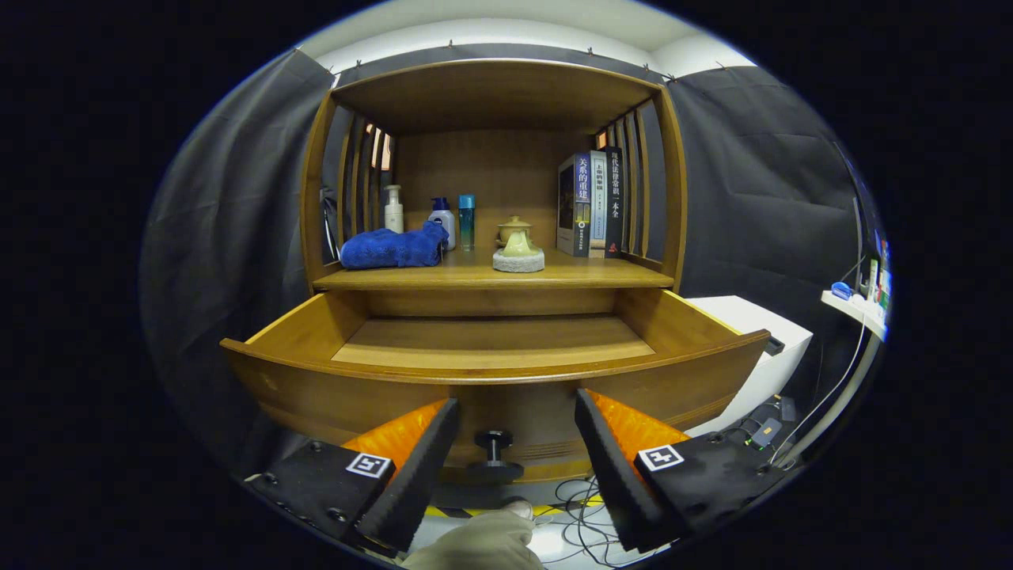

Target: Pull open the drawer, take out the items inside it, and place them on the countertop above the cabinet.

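Nearest: a gloved hand (483,542), pale fabric, low between the two fingers. Gripper (514,427) spread wide, fingers wedge-shaped with ribbed inner faces, holding nothing. Each finger base carries a small square marker.

Between the fingers, just ahead: a dark knob (494,454), spool-shaped on a short stem, fixed to the drawer front. Neither finger touches it. Loose cables (582,507) tangle on the floor below.

Drawer (491,348) pulled out, smooth honey-toned wood, front panel bowed in the fisheye. The part of its floor that shows is bare, flat board.

Beyond, the countertop (491,275) of the cabinet, same wood, under a recessed alcove with slatted sides. On it, left to right: a crumpled blue towel (393,247), soft pile; a white pump bottle (393,209); a white bottle with blue cap (443,219); a slim teal bottle (467,222); a squat glazed lidded pot (517,235) sitting on a rough grey stone disc (518,262); upright books (589,204) against the right slats.

Right of the cabinet: a white boxy unit (760,332).
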